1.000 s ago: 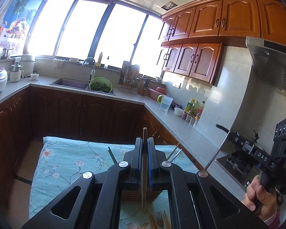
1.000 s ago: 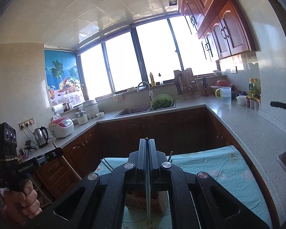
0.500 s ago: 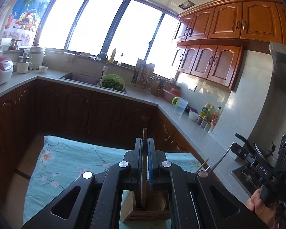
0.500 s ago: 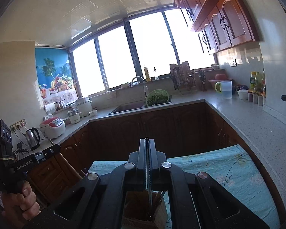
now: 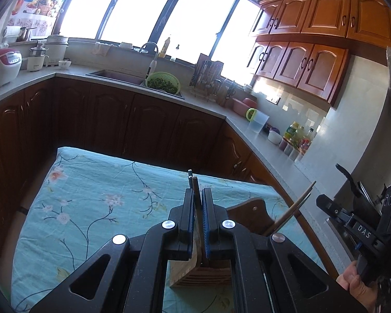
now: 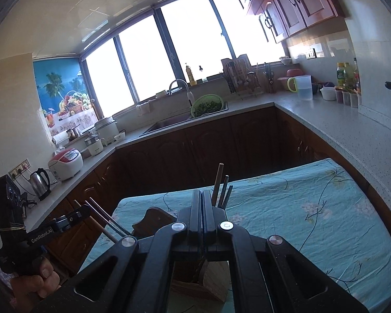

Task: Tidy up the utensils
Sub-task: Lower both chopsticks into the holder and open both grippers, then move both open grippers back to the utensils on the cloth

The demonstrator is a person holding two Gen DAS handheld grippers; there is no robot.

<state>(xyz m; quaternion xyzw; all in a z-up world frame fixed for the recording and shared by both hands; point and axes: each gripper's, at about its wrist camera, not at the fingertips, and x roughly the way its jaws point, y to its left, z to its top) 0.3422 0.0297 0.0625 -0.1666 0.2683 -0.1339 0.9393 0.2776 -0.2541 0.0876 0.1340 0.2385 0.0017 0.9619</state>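
Observation:
A wooden utensil holder [image 5: 203, 271] stands on the teal flowered cloth [image 5: 91, 208], right under both grippers. My left gripper [image 5: 198, 193] is shut on a brown chopstick [image 5: 195, 182] with a dark stick beside it, and their lower ends reach into the holder. From the right wrist view, the left gripper [image 6: 83, 211] sits at the left with those sticks slanting down to the holder [image 6: 203, 281]. My right gripper [image 6: 202, 195] is shut on a thin metal stick, mostly hidden by the jaws. Three other sticks [image 6: 223, 185] rise just beyond it.
Dark wooden cabinets and a grey counter [image 6: 352, 135] wrap around the table. A sink with a green colander [image 5: 163, 82] is at the back, and a stove [image 5: 362, 198] lies to the right. A rice cooker [image 6: 65, 163] and a kettle [image 6: 40, 184] stand on the left counter.
Both grippers have sunk toward the table and tipped down. The held sticks have gone lower into the holder, and more of the cloth shows.

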